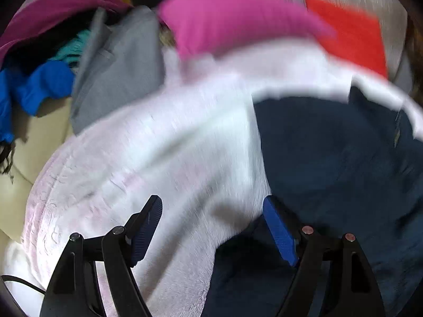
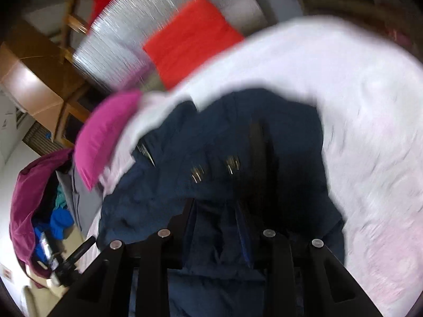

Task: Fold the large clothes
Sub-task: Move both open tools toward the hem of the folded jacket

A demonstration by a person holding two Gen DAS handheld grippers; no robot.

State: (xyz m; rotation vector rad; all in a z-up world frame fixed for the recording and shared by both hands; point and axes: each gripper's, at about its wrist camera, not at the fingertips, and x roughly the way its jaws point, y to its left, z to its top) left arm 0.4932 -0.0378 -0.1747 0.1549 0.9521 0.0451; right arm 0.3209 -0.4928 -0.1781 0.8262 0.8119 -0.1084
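Note:
A dark navy garment (image 1: 330, 158) lies crumpled on a white-pink blanket (image 1: 148, 153). My left gripper (image 1: 214, 224) is open, its blue pads (image 1: 279, 232) apart, hovering over the garment's left edge where it meets the blanket. In the right wrist view the navy garment (image 2: 238, 137), with metal snaps showing, fills the middle. My right gripper (image 2: 215, 211) is shut on a fold of the navy garment, and the cloth hides its fingertips. Both views are motion-blurred.
A folded pink cloth (image 1: 232, 18) and a folded red cloth (image 1: 354, 37) lie at the blanket's far edge. A pile of grey, blue, teal and maroon clothes (image 1: 79, 60) sits to the left. Wooden furniture (image 2: 34, 74) stands beyond.

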